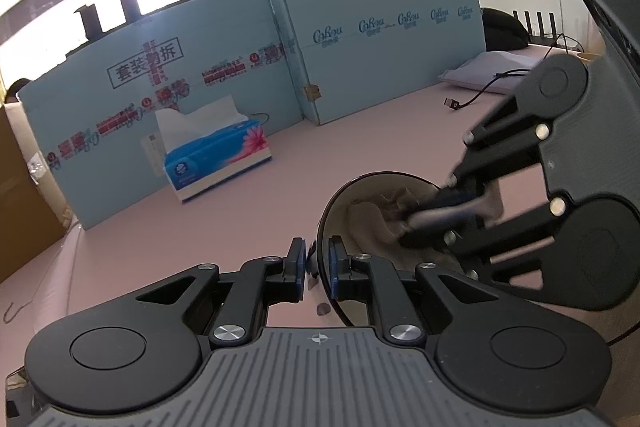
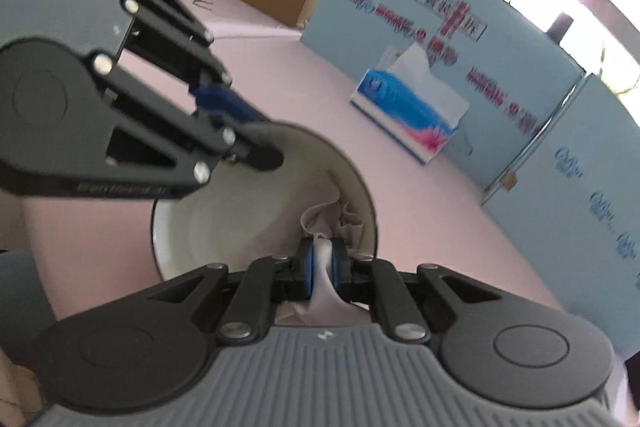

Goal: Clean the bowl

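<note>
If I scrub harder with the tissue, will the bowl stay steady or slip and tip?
The bowl is tilted, held only at its rim by the left gripper, so hard pushes would probably pivot it. Its glossy inside looks slippery, so it may slide in the jaws. The tissue in the right gripper looks crumpled and floppy, likely to bunch.

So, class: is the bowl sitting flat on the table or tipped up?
Tipped up. The left tongs pinch the bowl by its rim, its opening turned sideways toward the tissue-holding right tongs.
</note>
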The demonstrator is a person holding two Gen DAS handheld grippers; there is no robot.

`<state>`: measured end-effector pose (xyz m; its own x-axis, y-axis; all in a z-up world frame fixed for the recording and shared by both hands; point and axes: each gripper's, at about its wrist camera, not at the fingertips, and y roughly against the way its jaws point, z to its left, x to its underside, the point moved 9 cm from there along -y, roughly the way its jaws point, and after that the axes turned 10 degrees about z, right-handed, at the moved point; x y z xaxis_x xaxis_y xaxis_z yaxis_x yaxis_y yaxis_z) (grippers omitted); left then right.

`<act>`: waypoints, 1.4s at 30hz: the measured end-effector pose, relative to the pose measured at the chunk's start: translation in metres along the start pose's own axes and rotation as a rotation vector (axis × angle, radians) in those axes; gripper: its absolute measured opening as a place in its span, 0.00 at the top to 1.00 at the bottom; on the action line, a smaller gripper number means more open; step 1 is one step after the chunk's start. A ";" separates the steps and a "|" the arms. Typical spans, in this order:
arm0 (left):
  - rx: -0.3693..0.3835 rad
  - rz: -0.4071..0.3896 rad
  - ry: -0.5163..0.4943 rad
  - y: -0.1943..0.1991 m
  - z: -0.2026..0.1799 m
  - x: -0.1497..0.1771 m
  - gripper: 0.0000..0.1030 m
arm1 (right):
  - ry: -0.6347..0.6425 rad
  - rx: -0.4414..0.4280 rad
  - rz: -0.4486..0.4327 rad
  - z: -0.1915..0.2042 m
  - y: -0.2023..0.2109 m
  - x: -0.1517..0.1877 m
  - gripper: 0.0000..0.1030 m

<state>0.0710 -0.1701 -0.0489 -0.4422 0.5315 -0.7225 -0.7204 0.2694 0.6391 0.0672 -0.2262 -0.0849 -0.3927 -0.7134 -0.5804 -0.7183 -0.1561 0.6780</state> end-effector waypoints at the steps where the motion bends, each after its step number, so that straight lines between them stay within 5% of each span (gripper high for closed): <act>1: 0.001 -0.001 0.000 0.000 0.000 0.000 0.85 | 0.005 0.004 -0.005 0.000 0.001 -0.002 0.91; 13: 0.019 -0.002 -0.001 -0.002 -0.001 0.002 0.83 | 0.039 0.006 0.062 0.001 -0.001 0.006 0.94; 20: 0.026 0.003 0.008 -0.003 0.000 0.003 0.82 | -0.014 -0.080 0.116 0.008 0.000 0.016 0.93; 33: 0.021 0.010 0.120 0.011 0.001 0.007 0.78 | -0.128 -0.141 0.101 0.013 -0.002 0.023 0.91; 36: 0.017 0.031 0.134 0.008 -0.004 0.014 0.69 | -0.137 -0.144 0.098 0.014 -0.002 0.024 0.91; 42: 0.014 0.050 0.193 0.005 -0.002 0.023 0.77 | -0.170 -0.159 0.076 0.021 0.001 0.025 0.90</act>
<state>0.0564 -0.1579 -0.0624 -0.5724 0.3811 -0.7260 -0.6879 0.2588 0.6781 0.0449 -0.2296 -0.1083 -0.5431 -0.6036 -0.5837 -0.5888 -0.2218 0.7772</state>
